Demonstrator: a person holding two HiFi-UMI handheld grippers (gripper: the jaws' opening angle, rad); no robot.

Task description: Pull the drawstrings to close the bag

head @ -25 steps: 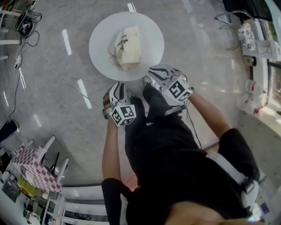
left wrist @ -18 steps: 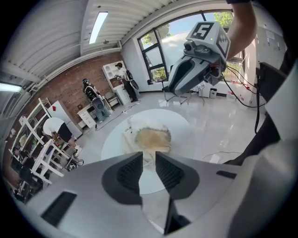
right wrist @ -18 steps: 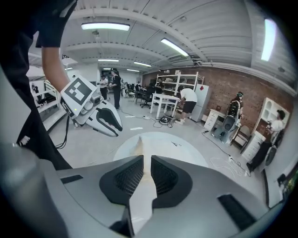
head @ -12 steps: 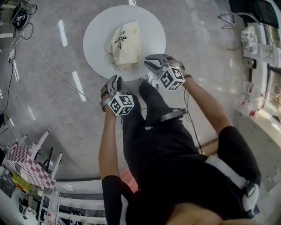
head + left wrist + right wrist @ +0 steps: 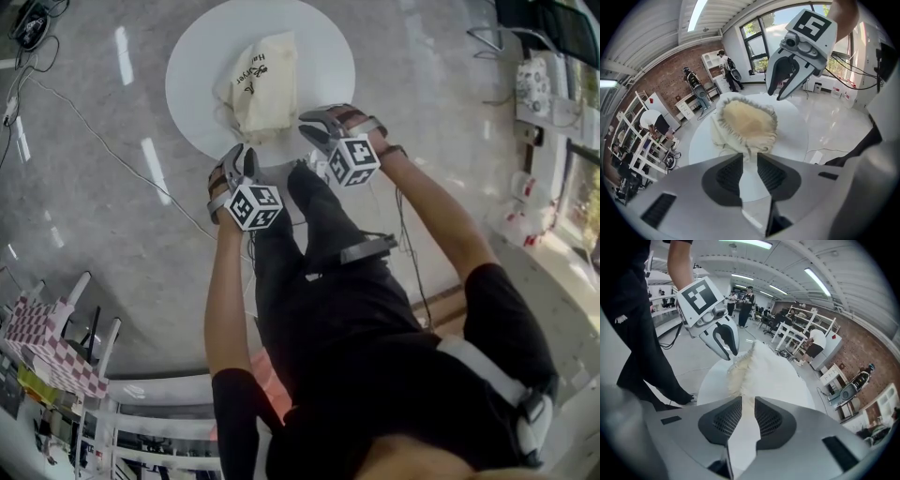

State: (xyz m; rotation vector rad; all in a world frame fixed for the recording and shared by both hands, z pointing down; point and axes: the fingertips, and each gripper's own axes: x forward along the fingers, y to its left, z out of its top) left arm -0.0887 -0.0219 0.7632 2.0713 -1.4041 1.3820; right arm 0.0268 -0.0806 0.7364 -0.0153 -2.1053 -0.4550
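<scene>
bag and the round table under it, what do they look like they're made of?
Bag: looks like cream woven cloth, likely cotton or light canvas, with a matte finish. It slumps in soft creases and its mouth gathers into ruffles.
Table: smooth white top with a faint sheen and no grain or seams showing. It could be laminate or painted board; the look doesn't settle it.

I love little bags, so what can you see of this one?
The bag is cream cloth, soft and crumpled, with dark print on one side. It lies on its side on the round white table. Its ruffled mouth gapes open toward the person. The left tongs and right tongs are open just before the mouth, gripping nothing.
</scene>
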